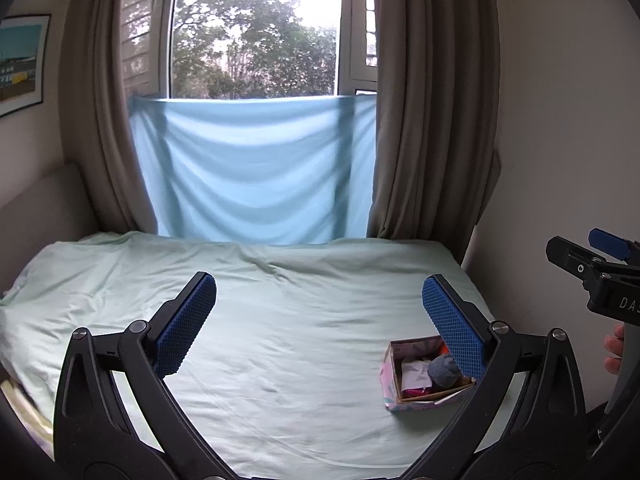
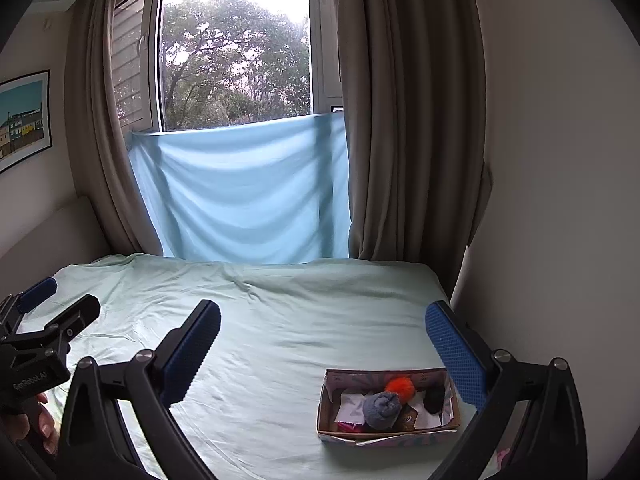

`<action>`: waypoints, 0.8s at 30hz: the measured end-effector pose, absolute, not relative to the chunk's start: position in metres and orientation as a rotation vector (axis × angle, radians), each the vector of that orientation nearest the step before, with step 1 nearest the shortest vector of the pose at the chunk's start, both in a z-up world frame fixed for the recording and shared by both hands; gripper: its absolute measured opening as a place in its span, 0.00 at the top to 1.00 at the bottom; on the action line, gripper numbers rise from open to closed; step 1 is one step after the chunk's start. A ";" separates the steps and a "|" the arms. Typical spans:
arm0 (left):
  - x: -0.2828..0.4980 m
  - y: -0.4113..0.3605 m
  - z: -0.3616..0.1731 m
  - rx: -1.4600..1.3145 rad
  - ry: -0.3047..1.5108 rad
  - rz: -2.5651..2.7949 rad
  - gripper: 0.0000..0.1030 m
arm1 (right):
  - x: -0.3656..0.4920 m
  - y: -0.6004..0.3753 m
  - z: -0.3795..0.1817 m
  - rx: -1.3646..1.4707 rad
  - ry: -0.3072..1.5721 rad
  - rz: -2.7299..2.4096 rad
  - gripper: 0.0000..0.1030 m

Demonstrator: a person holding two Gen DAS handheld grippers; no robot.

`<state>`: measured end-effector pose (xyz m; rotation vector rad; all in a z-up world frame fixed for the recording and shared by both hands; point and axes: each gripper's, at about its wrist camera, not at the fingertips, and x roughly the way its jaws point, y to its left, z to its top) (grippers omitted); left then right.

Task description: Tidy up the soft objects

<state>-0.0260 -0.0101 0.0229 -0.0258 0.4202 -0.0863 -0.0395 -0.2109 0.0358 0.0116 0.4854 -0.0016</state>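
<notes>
The cardboard box of soft items, a grey rolled sock and orange pompom among them, sits on the bed low and right of you. Both grippers hover spread and empty; your right gripper is nearer than the left gripper.

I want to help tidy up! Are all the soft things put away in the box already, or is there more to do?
Looks nearly done. The box on the bed already holds a rolled grey sock, an orange pom-pom, something black and white pieces. Nothing is in hand: the left gripper and right gripper are both open and empty. No loose soft things show on the sheet.
</notes>
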 end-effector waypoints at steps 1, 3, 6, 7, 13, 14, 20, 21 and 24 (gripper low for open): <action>-0.027 -0.011 0.023 -0.025 0.419 -0.085 0.00 | -0.040 -0.211 0.036 0.013 0.485 -0.002 0.01; -0.029 -0.012 0.023 -0.024 0.416 -0.083 0.00 | -0.042 -0.210 0.038 0.013 0.483 -0.002 0.01; -0.031 -0.014 0.022 -0.021 0.413 -0.079 0.00 | -0.043 -0.212 0.038 0.014 0.477 -0.003 0.01; -0.031 -0.015 0.022 -0.019 0.413 -0.077 0.00 | -0.043 -0.212 0.038 0.016 0.477 -0.004 0.01; -0.030 -0.016 0.023 -0.016 0.406 -0.073 0.00 | -0.044 -0.215 0.039 0.013 0.459 -0.007 0.01; -0.030 -0.016 0.023 -0.015 0.406 -0.074 0.00 | -0.044 -0.216 0.039 0.015 0.459 -0.007 0.01; -0.030 -0.016 0.023 -0.013 0.405 -0.074 0.00 | -0.042 -0.216 0.041 0.015 0.456 -0.014 0.01; -0.030 -0.016 0.023 -0.013 0.406 -0.075 0.00 | -0.042 -0.216 0.041 0.016 0.456 -0.015 0.01; -0.028 -0.015 0.022 -0.016 0.409 -0.073 0.00 | -0.042 -0.216 0.040 0.019 0.455 -0.015 0.01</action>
